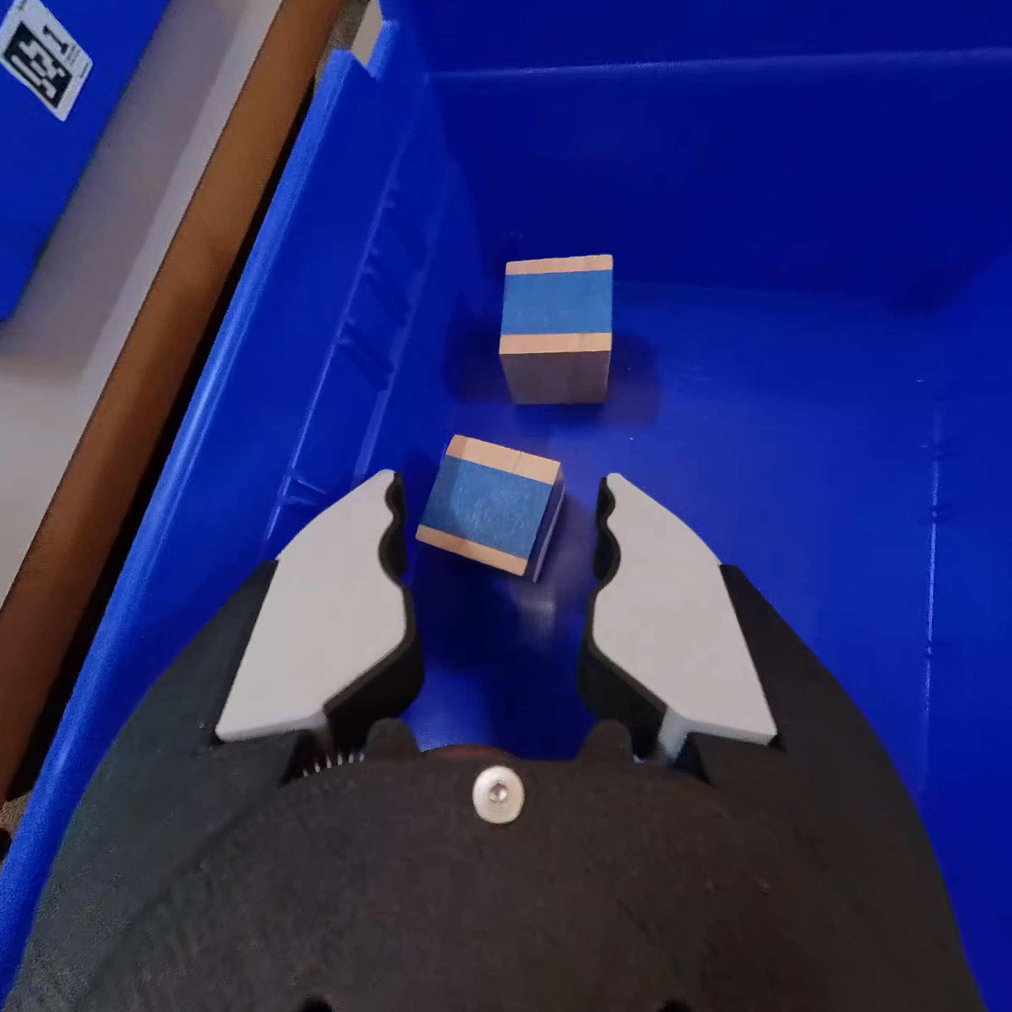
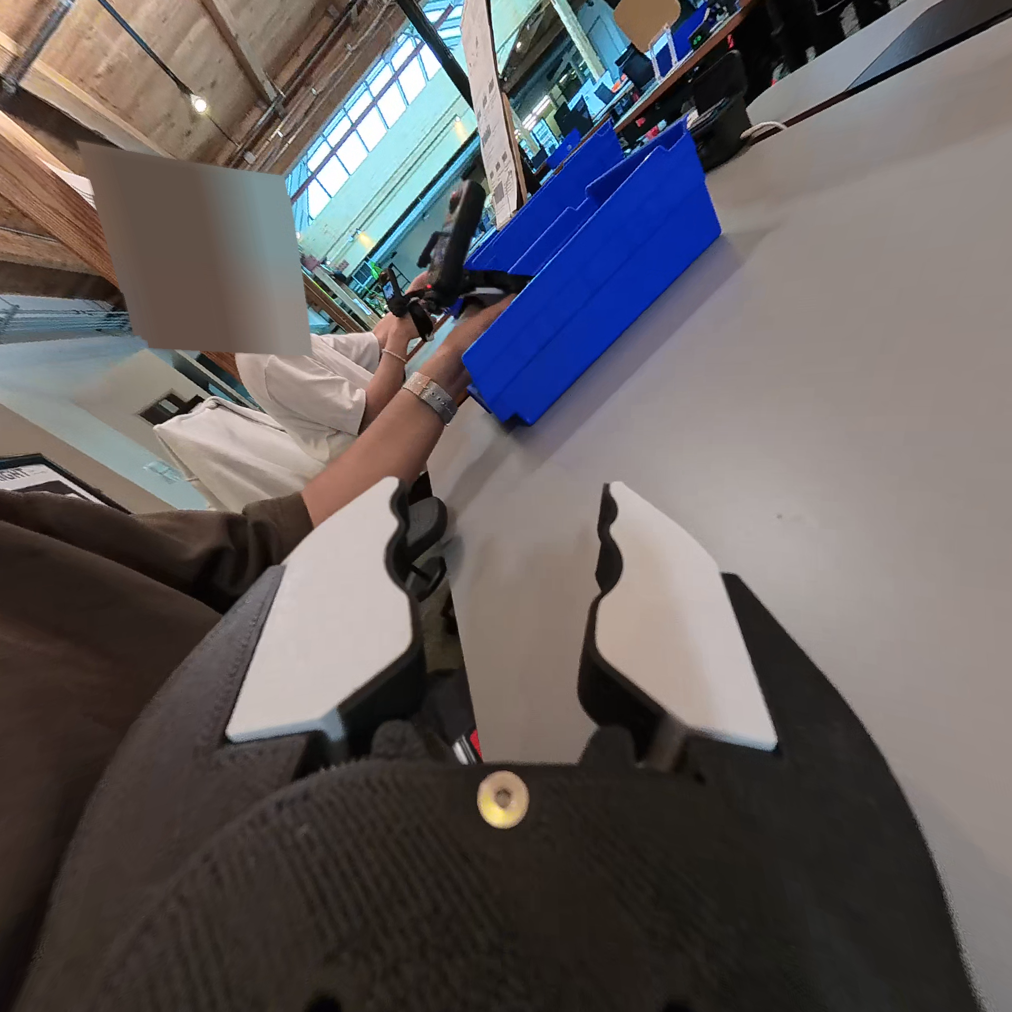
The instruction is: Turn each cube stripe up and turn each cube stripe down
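Both tongs (image 1: 499,482) (image 2: 501,493) agape, empty.

white coded sticker (image 1: 46,60) | blue bin | print not given

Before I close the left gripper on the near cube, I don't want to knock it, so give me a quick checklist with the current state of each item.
1. Left gripper open: ok, jaws apart.
2. Near cube between the fingertips: ok, though it sits nearer the left one and is turned askew.
3. Near cube lying flat: cannot tell, it looks tilted and blurred.
4. Far cube out of the way: ok, apart and farther into the bin.
5. Bin wall clearance on the left: cannot tell, it looks tight.
6. Right gripper out of the way: ok, open over the table, outside the bin.
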The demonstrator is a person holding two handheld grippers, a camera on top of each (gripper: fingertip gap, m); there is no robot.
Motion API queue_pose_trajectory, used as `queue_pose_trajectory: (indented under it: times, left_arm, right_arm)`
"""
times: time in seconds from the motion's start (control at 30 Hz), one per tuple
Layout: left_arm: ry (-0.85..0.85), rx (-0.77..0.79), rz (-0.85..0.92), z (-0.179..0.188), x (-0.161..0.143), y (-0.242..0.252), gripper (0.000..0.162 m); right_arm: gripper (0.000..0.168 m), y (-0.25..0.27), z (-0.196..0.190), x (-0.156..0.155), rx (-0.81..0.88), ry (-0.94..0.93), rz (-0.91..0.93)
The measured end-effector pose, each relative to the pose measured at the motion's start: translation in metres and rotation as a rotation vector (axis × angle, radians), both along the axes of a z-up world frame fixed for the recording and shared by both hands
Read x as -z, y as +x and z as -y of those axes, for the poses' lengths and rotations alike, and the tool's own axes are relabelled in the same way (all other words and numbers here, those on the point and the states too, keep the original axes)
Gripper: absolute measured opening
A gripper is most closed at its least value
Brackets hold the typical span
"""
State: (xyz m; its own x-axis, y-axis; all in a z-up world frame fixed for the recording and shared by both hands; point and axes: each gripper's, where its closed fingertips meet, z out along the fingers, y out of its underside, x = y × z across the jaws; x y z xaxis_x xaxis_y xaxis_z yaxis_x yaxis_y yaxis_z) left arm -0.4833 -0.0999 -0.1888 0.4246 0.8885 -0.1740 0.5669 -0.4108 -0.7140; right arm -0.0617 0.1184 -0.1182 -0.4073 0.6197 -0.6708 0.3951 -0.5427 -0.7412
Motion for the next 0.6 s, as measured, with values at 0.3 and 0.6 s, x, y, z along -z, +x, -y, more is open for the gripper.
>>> queue_pose_trajectory:
  times: [0.3,0.6]
  left_arm:
    - [0.007,0.002,0.048,-0.002,0.014,0.002,0.076]
    - [0.140,-0.015,0.092,-0.003,0.009,0.001,0.069]
  right_arm:
    - [0.067,0.002,0.004,0.001,-0.035,-0.020,0.007]
    - [0.067,0.001,0.005,0.004,-0.051,-0.086,0.031]
